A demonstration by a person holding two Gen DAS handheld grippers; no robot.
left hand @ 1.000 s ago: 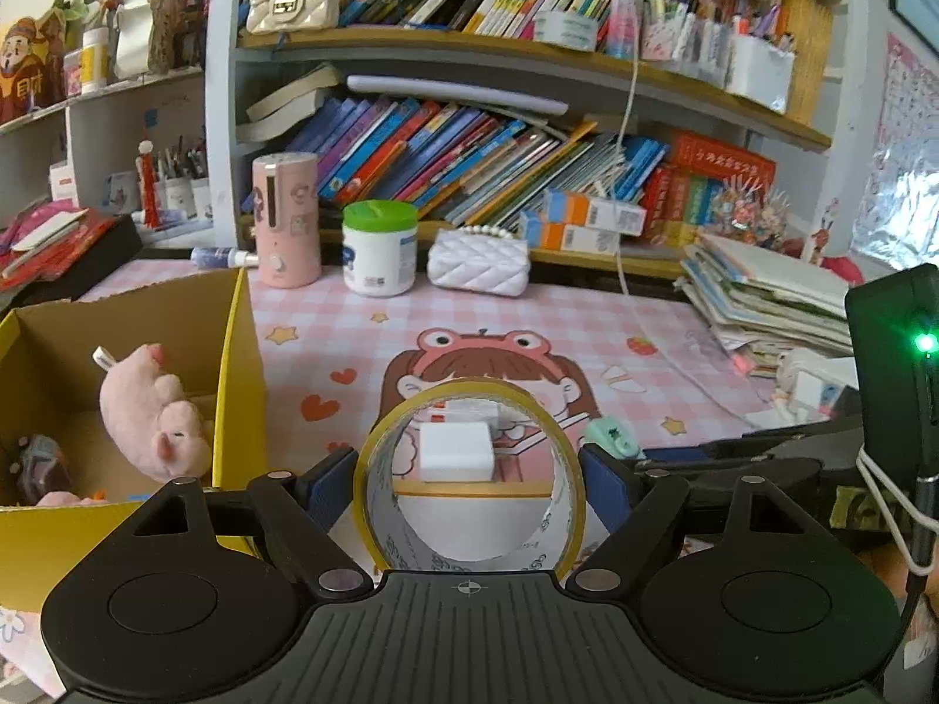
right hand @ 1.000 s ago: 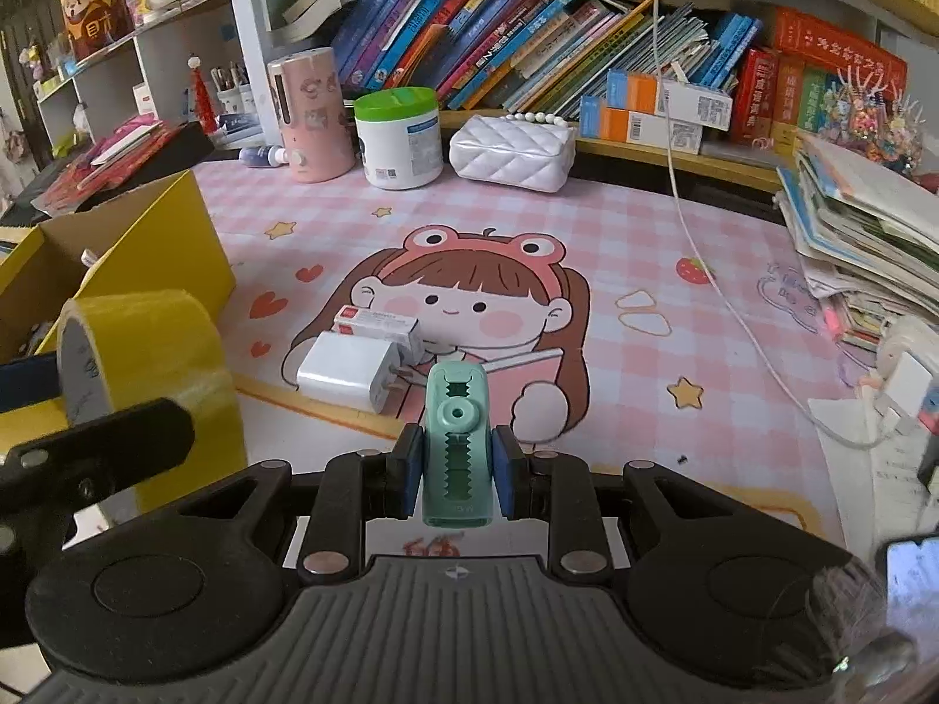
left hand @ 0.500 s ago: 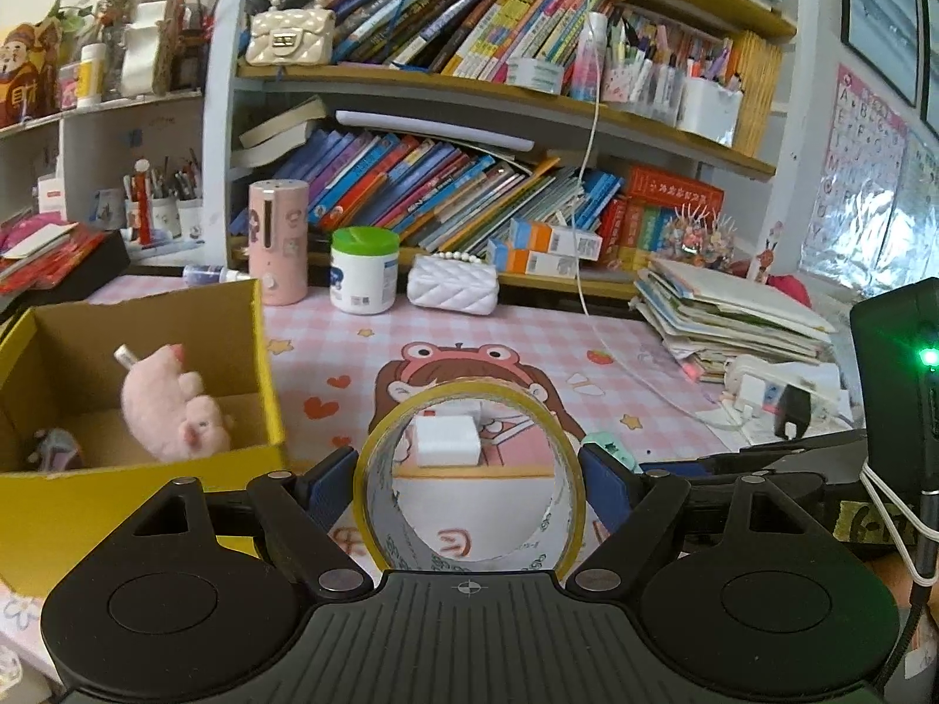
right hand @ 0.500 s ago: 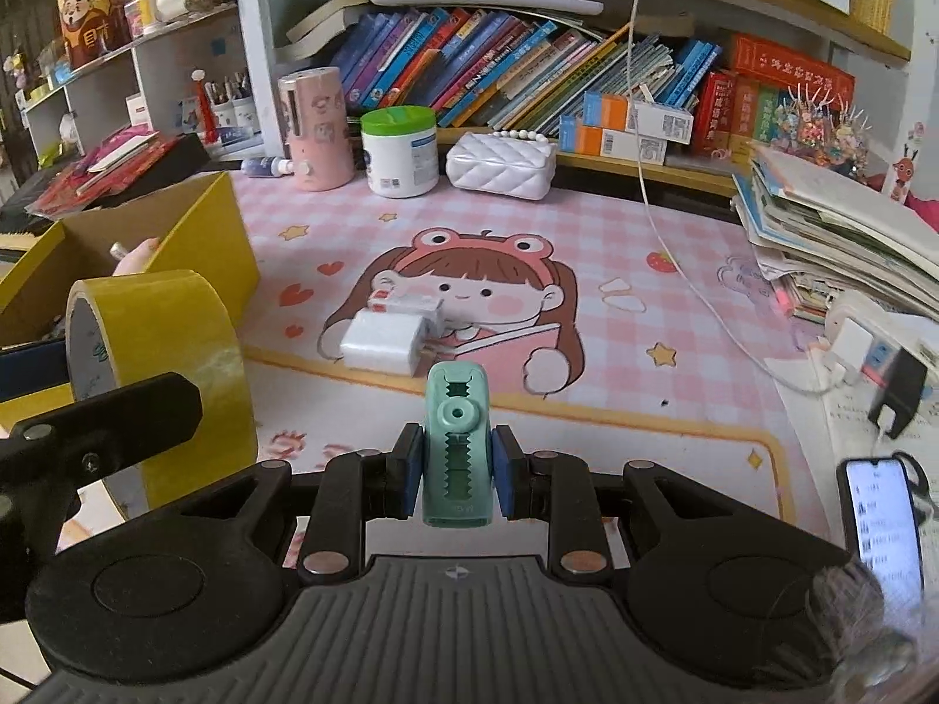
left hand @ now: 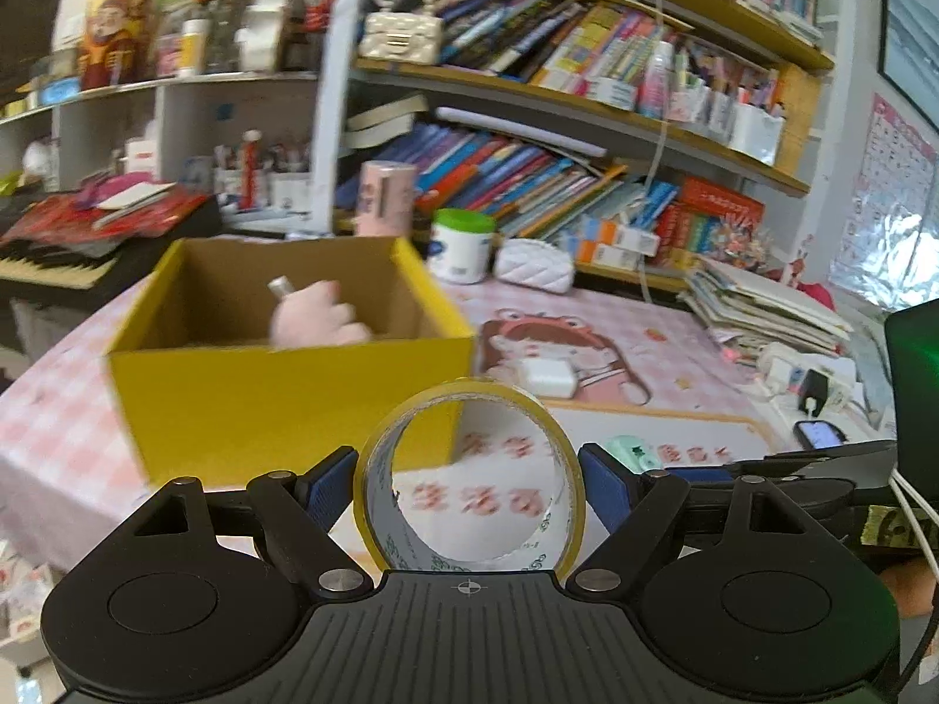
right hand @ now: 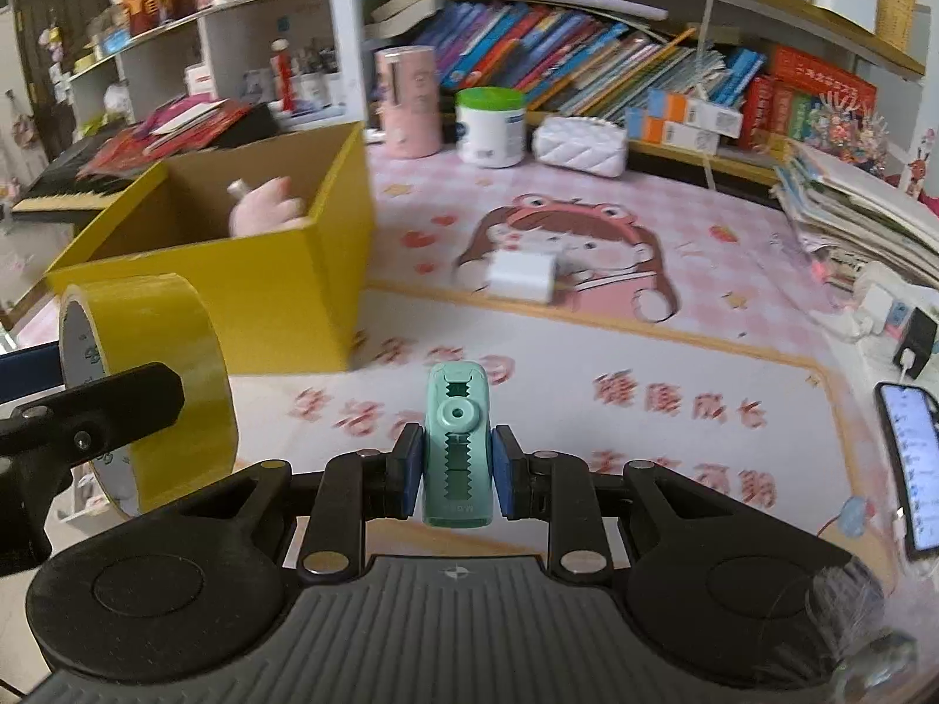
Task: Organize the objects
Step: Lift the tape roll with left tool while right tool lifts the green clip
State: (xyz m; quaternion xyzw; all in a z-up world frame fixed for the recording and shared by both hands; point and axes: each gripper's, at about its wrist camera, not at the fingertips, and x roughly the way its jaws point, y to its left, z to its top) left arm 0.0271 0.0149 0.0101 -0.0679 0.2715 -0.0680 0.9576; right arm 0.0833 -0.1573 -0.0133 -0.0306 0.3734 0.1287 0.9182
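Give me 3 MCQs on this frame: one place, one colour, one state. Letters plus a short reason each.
1. Where is the pink plush toy?
A. Inside the yellow box
B. On the stack of papers
C. Beside the phone

2. What colour is the lid of the white jar?
A. Red
B. Green
C. Black

3. What is the right hand-held gripper doing?
A. Open and holding nothing
B. Shut on the tape roll
C. Shut on the mint green clip

Answers:
1 A: the toy shows above the box's front wall, within its brown interior.
2 B: the cap on the jar by the white quilted purse is green.
3 C: both blue pads press the clip's sides; the tape roll sits in the left hand-held gripper.
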